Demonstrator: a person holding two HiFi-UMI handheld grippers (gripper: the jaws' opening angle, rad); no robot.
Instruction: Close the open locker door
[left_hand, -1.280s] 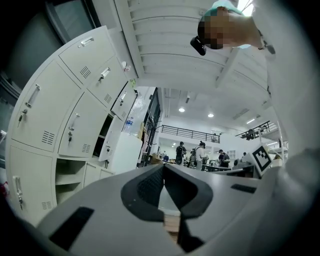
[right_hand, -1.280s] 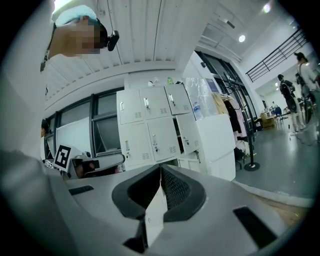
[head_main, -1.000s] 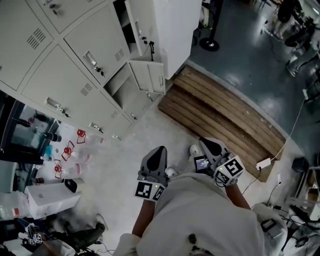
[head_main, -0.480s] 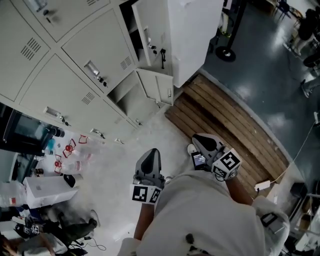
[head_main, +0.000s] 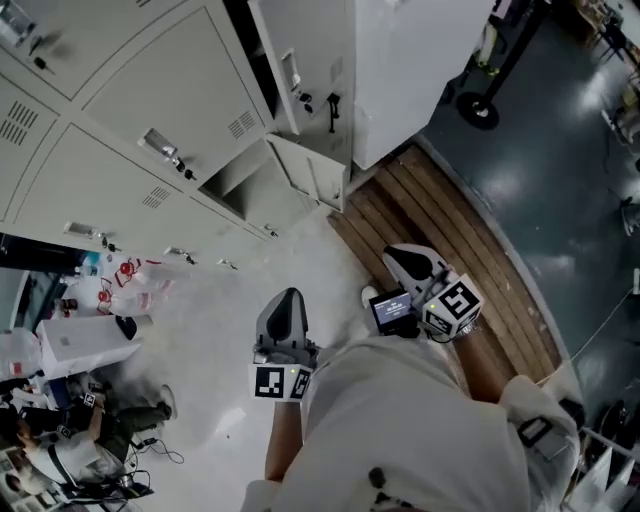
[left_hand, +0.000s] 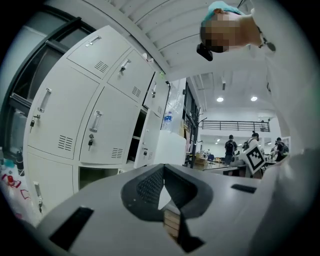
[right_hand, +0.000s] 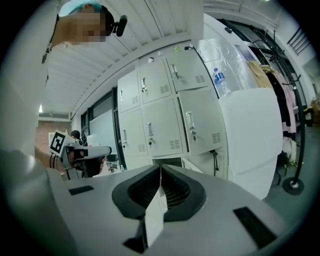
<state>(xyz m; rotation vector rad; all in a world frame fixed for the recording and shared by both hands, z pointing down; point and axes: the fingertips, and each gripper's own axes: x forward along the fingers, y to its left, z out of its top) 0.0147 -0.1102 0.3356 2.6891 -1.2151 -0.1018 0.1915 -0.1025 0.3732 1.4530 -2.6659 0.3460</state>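
Note:
The bank of pale grey lockers fills the upper left of the head view. Two doors stand open at its right end: a tall upper door and a small bottom-row door swung out from its empty compartment. Both open doors also show in the left gripper view, and the low compartment in the right gripper view. My left gripper and right gripper are held level, well short of the lockers. Both are shut with nothing between the jaws.
A wooden pallet lies on the floor under my right gripper. Red-capped bottles, a white box and cables sit left along the locker base. A black stand base is at the upper right. People stand far off.
Both grippers have moved level toward the lockers, and the open doors now look larger and nearer. The pallet has slid under the right gripper. Both jaws stay shut.

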